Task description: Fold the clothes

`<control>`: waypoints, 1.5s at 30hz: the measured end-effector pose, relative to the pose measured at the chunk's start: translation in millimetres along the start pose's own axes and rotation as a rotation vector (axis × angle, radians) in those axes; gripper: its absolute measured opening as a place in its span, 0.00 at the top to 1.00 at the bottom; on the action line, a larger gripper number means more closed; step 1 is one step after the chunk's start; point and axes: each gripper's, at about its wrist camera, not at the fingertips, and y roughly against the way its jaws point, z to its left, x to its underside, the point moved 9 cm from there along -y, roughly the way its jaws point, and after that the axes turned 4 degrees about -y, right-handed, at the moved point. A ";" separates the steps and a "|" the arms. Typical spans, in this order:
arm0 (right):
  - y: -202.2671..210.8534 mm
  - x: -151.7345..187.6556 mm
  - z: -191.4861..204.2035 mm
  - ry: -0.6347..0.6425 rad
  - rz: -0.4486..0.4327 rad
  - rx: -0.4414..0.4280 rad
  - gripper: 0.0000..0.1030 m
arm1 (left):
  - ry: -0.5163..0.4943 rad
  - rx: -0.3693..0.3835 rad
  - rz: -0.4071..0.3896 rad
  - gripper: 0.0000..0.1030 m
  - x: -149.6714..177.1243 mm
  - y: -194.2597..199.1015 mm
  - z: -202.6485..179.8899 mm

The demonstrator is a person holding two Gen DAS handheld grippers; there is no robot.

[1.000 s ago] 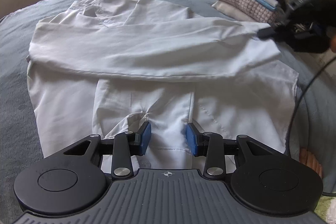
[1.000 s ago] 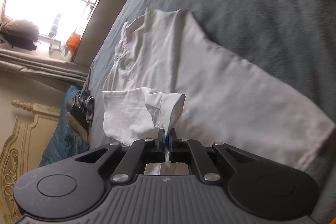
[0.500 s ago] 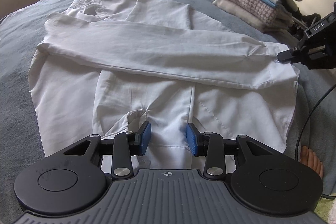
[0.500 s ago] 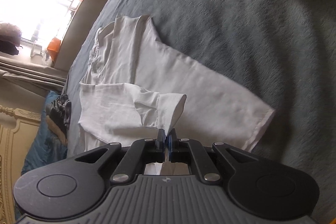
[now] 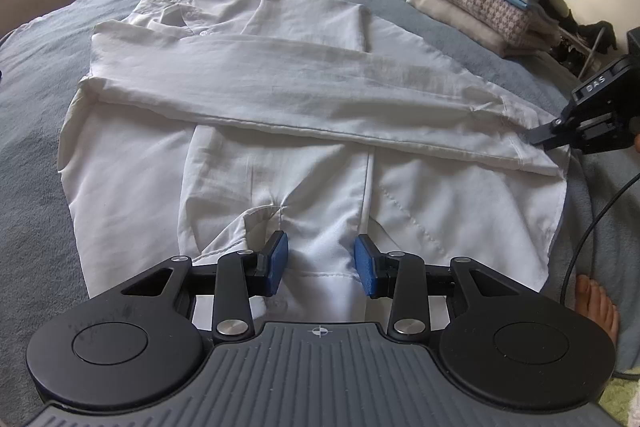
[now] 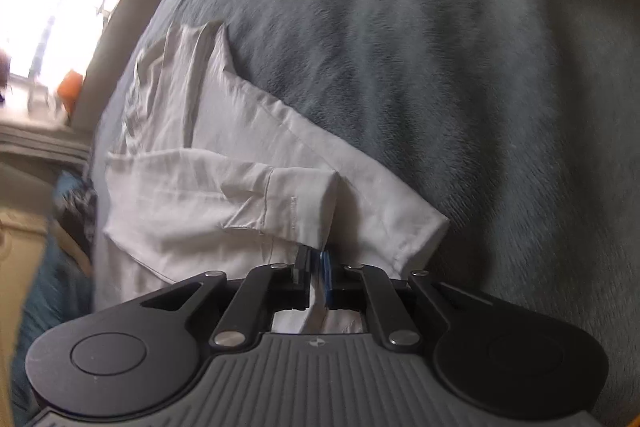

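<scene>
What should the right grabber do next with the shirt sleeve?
Probably finish letting go and back away. The sleeve already lies across the white shirt, and the right gripper is opening with the cuff between its jaws.

Black tongs (image 5: 320,264) w/ blue pads (image 5: 276,263); grey ribbed body; silver screws.

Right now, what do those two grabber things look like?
Each gripper is black with two round discs, a ribbed grey base with a small crosshair mark, and silver pivot bolts. The left gripper has bright blue textured pads on its fingers; so does the right gripper. Seen from the left wrist camera, the right gripper has white letters reading DAS, and a black cable hangs below it.
</scene>
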 end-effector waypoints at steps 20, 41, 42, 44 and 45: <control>-21.5 15.3 220.0 0.624 0.034 -0.065 0.87 | 0.148 -0.247 -0.112 0.64 -52.1 37.3 115.8; -249.9 -5.9 479.2 0.972 0.127 -0.005 0.63 | 0.108 -0.330 -0.107 0.64 -62.5 -41.4 188.0; -264.0 -8.0 487.1 0.976 0.128 0.011 0.63 | 0.113 -0.324 -0.113 0.64 -62.6 -42.0 188.7; -291.6 -11.0 497.1 0.989 0.136 0.061 0.63 | 0.127 -0.310 -0.125 0.66 -63.0 -43.4 190.8; -304.9 -12.3 501.8 0.996 0.140 0.084 0.63 | 0.134 -0.303 -0.131 0.67 -63.3 -44.1 191.8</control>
